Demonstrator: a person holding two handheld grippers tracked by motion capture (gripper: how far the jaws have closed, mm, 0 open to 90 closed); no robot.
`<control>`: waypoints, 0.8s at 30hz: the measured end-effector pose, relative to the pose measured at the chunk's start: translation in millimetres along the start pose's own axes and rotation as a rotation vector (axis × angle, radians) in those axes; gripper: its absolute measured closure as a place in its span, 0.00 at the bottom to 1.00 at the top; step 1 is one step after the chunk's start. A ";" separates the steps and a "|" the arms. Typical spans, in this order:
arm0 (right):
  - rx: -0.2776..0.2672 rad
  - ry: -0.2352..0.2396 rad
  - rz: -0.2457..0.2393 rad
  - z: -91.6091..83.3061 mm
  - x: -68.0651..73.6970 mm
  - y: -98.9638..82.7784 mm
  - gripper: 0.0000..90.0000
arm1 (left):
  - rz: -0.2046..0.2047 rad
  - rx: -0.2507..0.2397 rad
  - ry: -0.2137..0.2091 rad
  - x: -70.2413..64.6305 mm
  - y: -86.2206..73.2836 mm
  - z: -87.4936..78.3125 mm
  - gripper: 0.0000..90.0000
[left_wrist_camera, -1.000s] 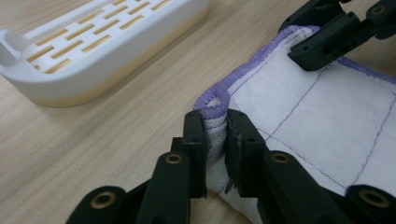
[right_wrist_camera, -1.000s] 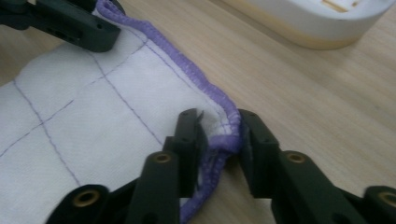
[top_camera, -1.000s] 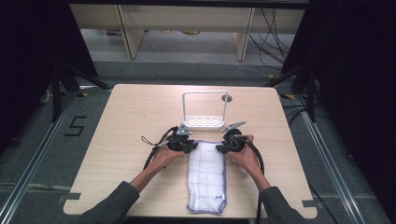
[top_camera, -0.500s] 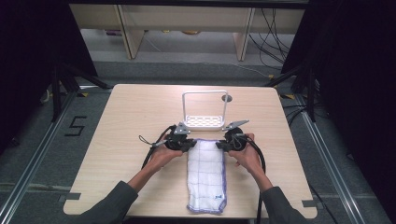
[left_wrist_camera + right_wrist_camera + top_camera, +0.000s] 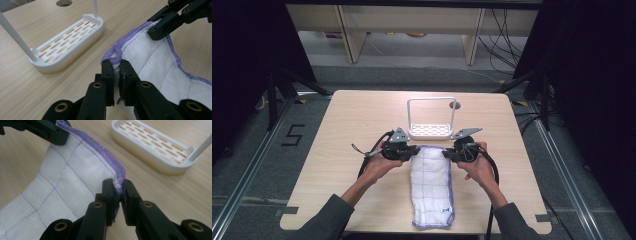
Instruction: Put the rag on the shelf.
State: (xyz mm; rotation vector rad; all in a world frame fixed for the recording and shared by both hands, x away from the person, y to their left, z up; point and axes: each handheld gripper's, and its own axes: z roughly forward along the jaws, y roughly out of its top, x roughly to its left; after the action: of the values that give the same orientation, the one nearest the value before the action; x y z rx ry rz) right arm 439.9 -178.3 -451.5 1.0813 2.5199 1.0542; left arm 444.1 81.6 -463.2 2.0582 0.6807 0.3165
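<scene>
A white quilted towel [image 5: 432, 187] with a purple hem lies lengthwise on the wooden table [image 5: 347, 120]. Its far edge is lifted off the wood. My left gripper [image 5: 410, 150] is shut on the towel's far left corner [image 5: 115, 56]. The jaws have just been closing, and the hem is pinched between the pads [image 5: 116, 68]. My right gripper [image 5: 447, 154] is shut on the far right corner [image 5: 120, 176]; its jaws have also just been closing on the hem [image 5: 119, 187]. The towel [image 5: 155, 65] sags between the two grips.
A white slotted rack [image 5: 430, 131] with a tall wire frame stands just beyond the towel, close to both grippers [image 5: 67, 47] [image 5: 155, 147]. A round hole [image 5: 455, 105] is in the table behind it. Bare wood lies left and right of the hands.
Both grippers have risen a little, taking the towel's far edge up with them. The near end of the towel stays flat on the table.
</scene>
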 end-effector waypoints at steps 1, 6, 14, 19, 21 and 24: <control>-0.005 -0.006 -0.014 -1.5 -0.8 0.7 0.91 | -0.005 -0.011 -0.006 -0.7 0.9 -0.7 0.92; -0.032 0.004 -0.005 -14.4 2.4 5.0 0.91 | -0.021 -0.038 -0.003 -4.4 8.9 -7.0 0.92; -0.104 0.017 -0.051 -39.5 8.5 18.3 0.92 | 0.023 -0.070 -0.008 -14.9 27.4 -31.7 0.92; -0.161 0.013 -0.079 -61.2 17.4 30.3 0.92 | 0.044 -0.089 -0.005 -20.2 45.6 -49.7 0.92; -0.173 0.022 -0.098 -67.2 19.9 34.0 0.92 | 0.051 -0.092 0.002 -22.4 53.9 -56.5 0.92; -0.193 0.022 -0.109 -76.2 25.2 40.9 0.92 | 0.065 -0.087 0.009 -22.5 67.9 -67.2 0.92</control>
State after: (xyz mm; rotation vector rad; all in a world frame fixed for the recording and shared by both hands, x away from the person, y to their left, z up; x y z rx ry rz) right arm 411.4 -182.0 -366.1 0.8745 2.4031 1.2532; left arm 417.7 86.2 -368.7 2.0001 0.5964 0.3856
